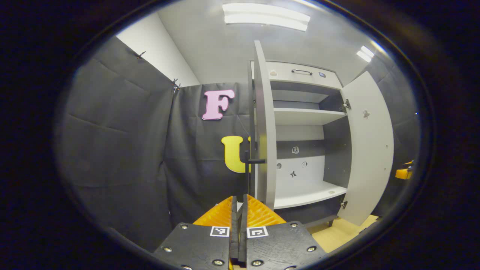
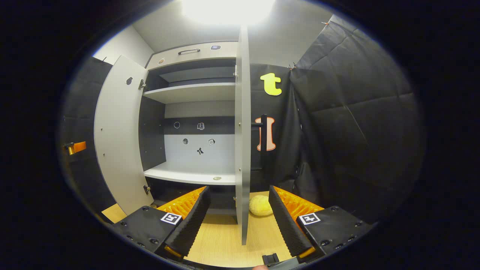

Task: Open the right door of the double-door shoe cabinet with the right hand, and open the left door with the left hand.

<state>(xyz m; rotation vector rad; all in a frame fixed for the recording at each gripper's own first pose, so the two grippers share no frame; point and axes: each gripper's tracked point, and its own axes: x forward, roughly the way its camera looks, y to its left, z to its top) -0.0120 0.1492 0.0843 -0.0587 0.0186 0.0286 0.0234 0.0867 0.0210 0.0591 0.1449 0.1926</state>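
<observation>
Left gripper [image 1: 238,210]: jaws closed together, empty, just short of the left door [image 1: 264,127]. Left door: swung open, edge-on, black handle [image 1: 250,162] on its outer face. Cabinet [image 1: 300,73]: interior exposed, two pale shelves. Right door [image 2: 242,131]: open, edge-on, handle [image 2: 263,132] outside. Right gripper [image 2: 238,210]: jaws spread wide, straddling the door's lower edge without touching. Yellow lump [image 2: 261,205]: on the floor beyond.

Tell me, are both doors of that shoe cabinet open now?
Yes, both open. In the right gripper view the right door stands edge-on and the left door is swung wide, baring the shelves inside the cabinet.
</observation>
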